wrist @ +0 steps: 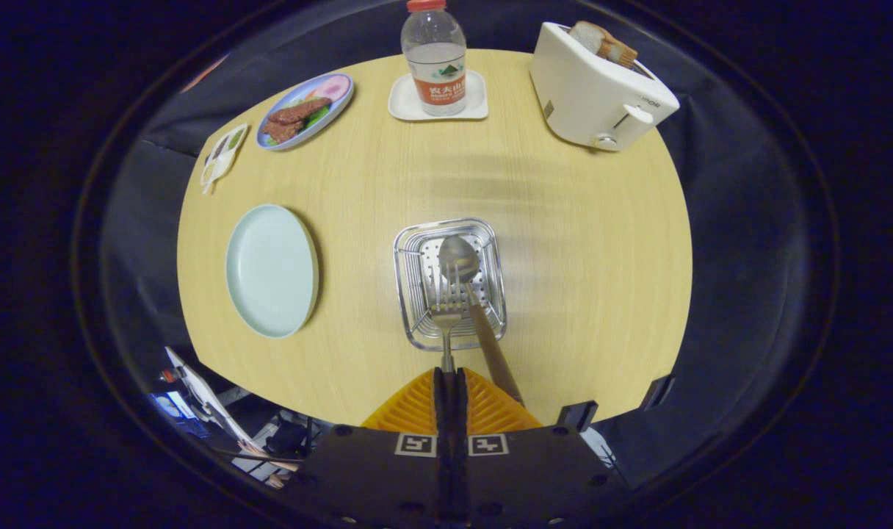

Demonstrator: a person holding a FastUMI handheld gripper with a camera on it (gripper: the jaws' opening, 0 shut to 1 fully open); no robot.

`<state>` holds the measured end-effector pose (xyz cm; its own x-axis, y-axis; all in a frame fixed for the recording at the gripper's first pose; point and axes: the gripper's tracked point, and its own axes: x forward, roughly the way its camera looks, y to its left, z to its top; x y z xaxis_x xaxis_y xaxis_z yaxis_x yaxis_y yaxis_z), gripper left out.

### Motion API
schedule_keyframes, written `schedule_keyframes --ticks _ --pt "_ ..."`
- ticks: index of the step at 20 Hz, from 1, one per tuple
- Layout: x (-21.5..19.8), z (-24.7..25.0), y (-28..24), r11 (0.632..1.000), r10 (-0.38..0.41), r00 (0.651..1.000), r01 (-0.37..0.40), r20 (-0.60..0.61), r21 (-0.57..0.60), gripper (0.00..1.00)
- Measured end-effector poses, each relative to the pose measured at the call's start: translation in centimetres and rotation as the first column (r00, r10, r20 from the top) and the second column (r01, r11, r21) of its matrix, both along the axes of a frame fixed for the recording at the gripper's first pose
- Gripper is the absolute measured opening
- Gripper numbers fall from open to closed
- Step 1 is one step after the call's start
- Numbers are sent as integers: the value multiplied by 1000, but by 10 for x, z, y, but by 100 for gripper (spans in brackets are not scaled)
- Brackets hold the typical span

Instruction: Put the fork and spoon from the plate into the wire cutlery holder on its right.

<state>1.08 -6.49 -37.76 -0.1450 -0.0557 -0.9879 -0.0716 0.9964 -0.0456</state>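
A: Claw [450,376] status, please. I'm logging from the side of the booth.

B: Fingers pressed together on the handle of the fork [446,312]. The tines point away from the fingers and hang over the wire cutlery holder [416,257], which sits just ahead of them on the tabletop [579,279].

A: Spoon?

B: Spoon [461,261] has its bowl inside the holder, toward the far side. Its brown handle leans out over the near rim and runs back beside the fingers, on their right. Fork head and spoon neck overlap; whether they touch, I cannot tell.

A: Plate?

B: Pale green plate [272,270] lies flat to the left of the holder, well apart from it, nothing on it.

A: Other items on the wood?

B: Far side: a blue plate of food [305,112] at the left, a water bottle [435,59] standing on a small white tray [402,104] in the middle, a white toaster [597,92] with bread slices in its slot at the right. A small packet [223,154] lies near the blue plate, at the tabletop's edge.
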Motion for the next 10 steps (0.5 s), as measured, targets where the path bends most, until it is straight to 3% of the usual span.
schedule_keyframes --ticks 10 --pt "21 -13 6 996 68 994 -72 -81 -51 4"
